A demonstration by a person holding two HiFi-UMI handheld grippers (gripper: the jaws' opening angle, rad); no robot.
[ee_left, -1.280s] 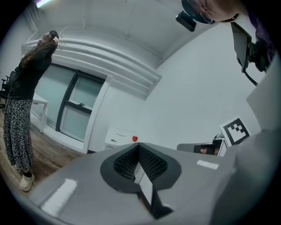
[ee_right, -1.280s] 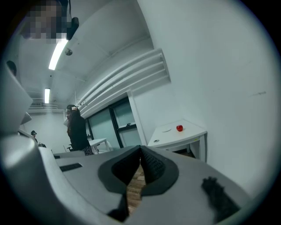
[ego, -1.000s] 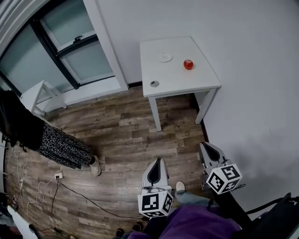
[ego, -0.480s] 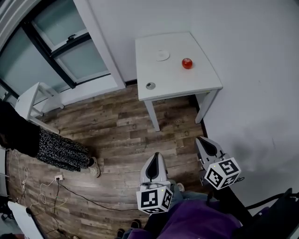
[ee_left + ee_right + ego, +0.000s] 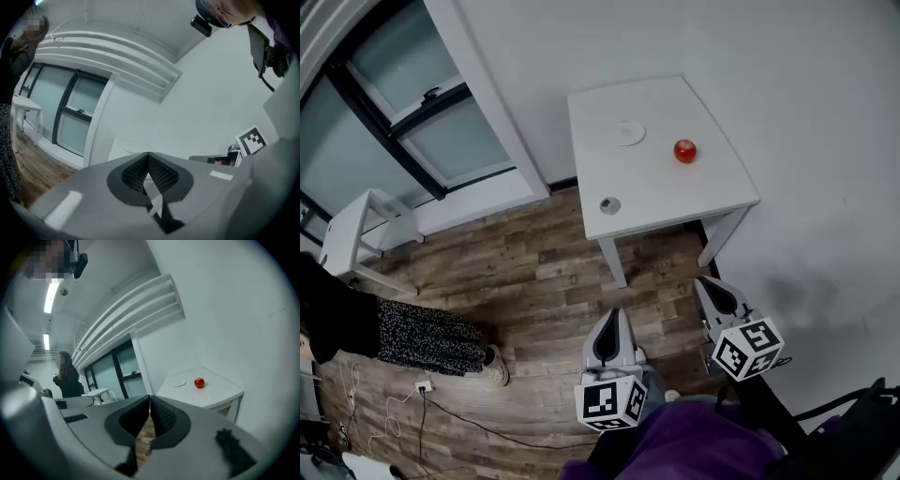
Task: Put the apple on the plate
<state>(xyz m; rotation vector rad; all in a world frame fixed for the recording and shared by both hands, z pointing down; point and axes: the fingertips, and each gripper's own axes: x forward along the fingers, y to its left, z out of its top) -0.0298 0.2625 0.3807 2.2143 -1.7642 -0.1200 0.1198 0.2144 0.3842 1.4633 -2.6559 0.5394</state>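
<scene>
A red apple (image 5: 684,150) sits on the right part of a white square table (image 5: 675,192) in the room's corner. A small white plate (image 5: 629,132) lies to the apple's left, toward the far wall. In the right gripper view the apple (image 5: 199,383) and the plate (image 5: 179,383) show far ahead on the table. Both grippers hang over the wooden floor, well short of the table. My left gripper (image 5: 610,323) has its jaws together and holds nothing. My right gripper (image 5: 713,286) is shut too, with nothing between its tips.
A small round grey thing (image 5: 609,205) lies near the table's front left corner. A large window (image 5: 412,122) fills the left wall, with a low white side table (image 5: 356,230) below it. A person in dark clothes (image 5: 384,328) stands at the left. Cables (image 5: 422,398) trail on the floor.
The table with the apple and plate has come closer in the head view and sits lower in it. Both grippers have travelled forward together, still shut. The person at the left has slid toward the lower edge.
</scene>
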